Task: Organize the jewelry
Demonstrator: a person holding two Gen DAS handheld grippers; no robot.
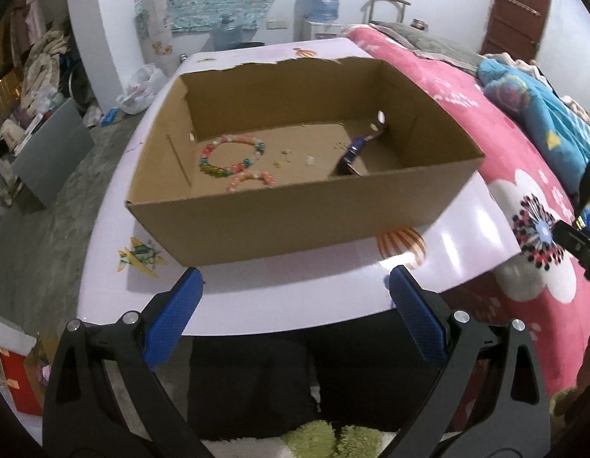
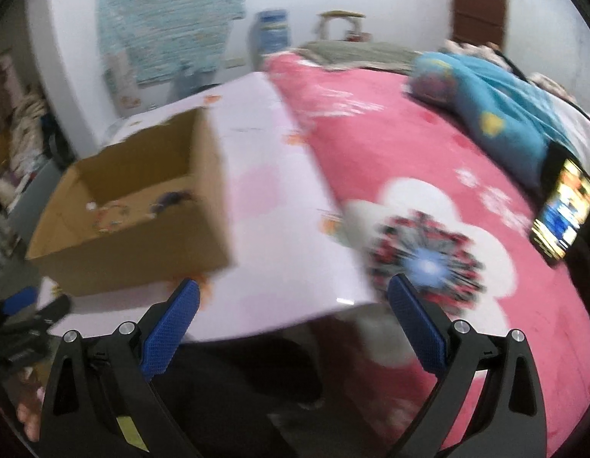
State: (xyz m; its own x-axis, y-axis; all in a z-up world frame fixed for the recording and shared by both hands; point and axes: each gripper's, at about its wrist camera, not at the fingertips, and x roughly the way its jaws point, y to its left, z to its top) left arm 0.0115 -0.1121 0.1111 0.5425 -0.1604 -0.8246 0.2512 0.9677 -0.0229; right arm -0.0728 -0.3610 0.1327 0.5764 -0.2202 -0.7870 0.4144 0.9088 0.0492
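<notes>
An open cardboard box point(image 1: 279, 213) stands on a white table point(image 1: 295, 297). Inside it lie a large multicoloured bead bracelet point(image 1: 230, 154), a smaller pink bead bracelet point(image 1: 253, 179), a few tiny loose pieces point(image 1: 285, 156) and a dark blue item point(image 1: 354, 149) near the right end. My left gripper point(image 1: 295, 278) is open and empty, held over the table's near edge in front of the box. The right wrist view is blurred; there my right gripper point(image 2: 293, 286) is open and empty, over the table's near right corner, with the box point(image 2: 142, 236) to its left.
A bed with a pink flowered blanket point(image 1: 523, 236) lies right of the table, with a blue pillow point(image 2: 497, 122) and a lit phone point(image 2: 565, 213) on it. The person's dark trousers point(image 1: 314, 374) and green slippers point(image 1: 333, 439) are below the table edge. Clutter sits at the far left.
</notes>
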